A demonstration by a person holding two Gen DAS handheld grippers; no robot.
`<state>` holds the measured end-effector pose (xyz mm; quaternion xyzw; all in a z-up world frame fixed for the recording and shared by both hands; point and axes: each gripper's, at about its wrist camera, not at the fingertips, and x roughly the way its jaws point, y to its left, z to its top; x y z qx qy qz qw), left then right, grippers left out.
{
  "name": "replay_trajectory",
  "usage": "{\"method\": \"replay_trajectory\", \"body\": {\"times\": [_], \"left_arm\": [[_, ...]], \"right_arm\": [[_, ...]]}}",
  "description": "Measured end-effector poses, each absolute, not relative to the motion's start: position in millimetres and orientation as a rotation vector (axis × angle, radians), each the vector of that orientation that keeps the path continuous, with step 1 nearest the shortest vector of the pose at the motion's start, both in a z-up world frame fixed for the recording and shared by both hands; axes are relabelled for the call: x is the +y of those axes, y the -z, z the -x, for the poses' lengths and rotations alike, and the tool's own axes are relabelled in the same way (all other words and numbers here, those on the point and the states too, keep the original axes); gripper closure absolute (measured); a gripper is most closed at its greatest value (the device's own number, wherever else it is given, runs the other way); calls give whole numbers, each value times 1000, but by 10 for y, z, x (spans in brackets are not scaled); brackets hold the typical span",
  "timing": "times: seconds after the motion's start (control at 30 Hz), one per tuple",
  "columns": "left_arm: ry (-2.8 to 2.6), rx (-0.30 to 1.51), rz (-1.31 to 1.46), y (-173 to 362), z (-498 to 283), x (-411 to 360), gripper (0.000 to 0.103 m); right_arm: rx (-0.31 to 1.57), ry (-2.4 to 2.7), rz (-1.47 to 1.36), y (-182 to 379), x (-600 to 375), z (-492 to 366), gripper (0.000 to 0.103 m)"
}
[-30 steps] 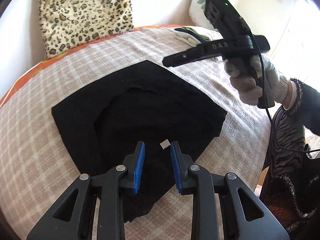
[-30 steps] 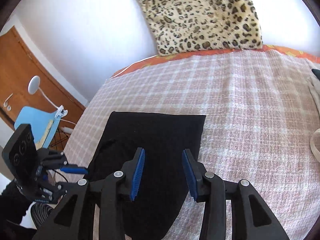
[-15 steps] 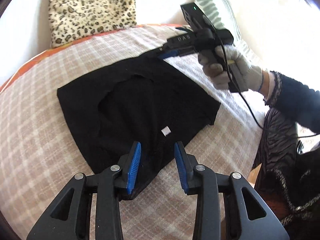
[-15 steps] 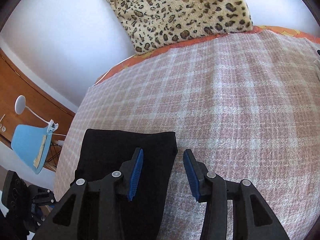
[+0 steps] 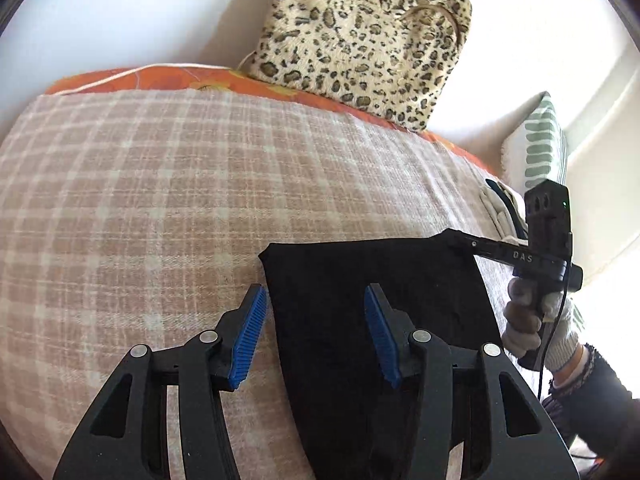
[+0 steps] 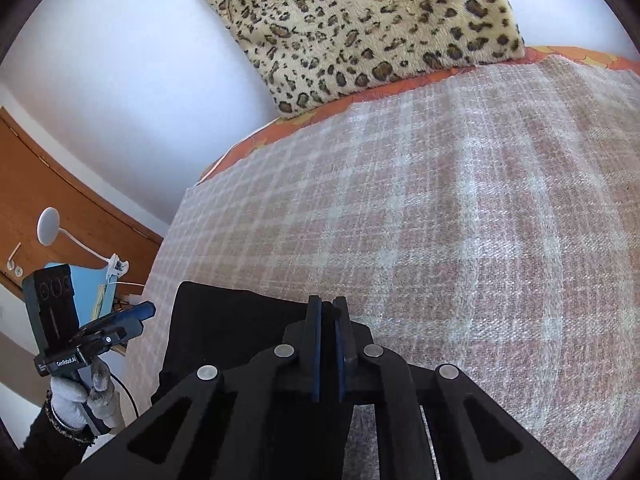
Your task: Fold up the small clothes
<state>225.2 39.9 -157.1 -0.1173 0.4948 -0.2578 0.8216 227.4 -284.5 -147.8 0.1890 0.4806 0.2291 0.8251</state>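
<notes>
A black garment lies flat on the pink checked bedspread. My left gripper is open and hangs over the garment's far left corner, with the left pad over bare bedspread. In the right wrist view the same garment lies at lower left. My right gripper is shut on the garment's far right corner. From the left wrist view the right gripper rests at that corner, held by a gloved hand.
A leopard-print cushion leans on the wall at the bed's far side. A green-striped pillow and folded light clothes lie at the right. A wooden door, a white lamp and a blue chair stand left of the bed.
My right gripper came down onto the garment's far right corner and shut on it. My left gripper moved to the far left corner and stays open.
</notes>
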Motion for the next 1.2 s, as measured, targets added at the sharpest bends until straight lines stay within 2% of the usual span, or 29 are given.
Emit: {"method": "replay_trajectory", "body": {"times": [0.1, 0.13, 0.17, 0.2, 0.27, 0.47, 0.5, 0.53, 0.57, 0.6, 0.8, 0.93, 1.2], "left_arm": [[557, 1100, 370, 1715, -2344, 449, 61], [573, 1108, 397, 1728, -2333, 464, 73], [584, 1107, 395, 1714, -2308, 465, 82], [599, 1106, 385, 1695, -2276, 465, 84], [622, 1105, 399, 1684, -2262, 479, 85], [667, 1135, 543, 1804, -2409, 549, 85], [674, 1141, 562, 1823, -2424, 551, 82], [669, 1150, 579, 1842, -2450, 546, 75], [652, 1154, 591, 1857, -2476, 551, 72], [634, 1151, 603, 1870, -2504, 567, 72], [549, 1045, 716, 1816, -2621, 792, 74], [535, 1018, 678, 1704, -2612, 885, 74], [620, 1167, 639, 1909, -2433, 764, 72]], "right_arm": [[1012, -471, -410, 1464, -2905, -2279, 100], [1012, -473, -397, 1451, -2899, -2275, 99], [1014, -455, -362, 1425, -2879, -2267, 94], [1016, -428, -327, 1392, -2867, -2254, 88], [991, -347, -273, 1270, -2860, -2198, 66], [836, -532, -59, 677, -2224, -1680, 67], [833, -595, -48, 647, -2067, -1580, 67], [845, -660, -45, 662, -1910, -1500, 67], [870, -723, -42, 721, -1746, -1446, 69], [903, -763, -31, 818, -1596, -1405, 73], [1060, -799, 82, 1403, -1230, -1275, 77], [1062, -806, 40, 1387, -1318, -1321, 76], [1052, -804, -22, 1314, -1469, -1441, 72]]}}
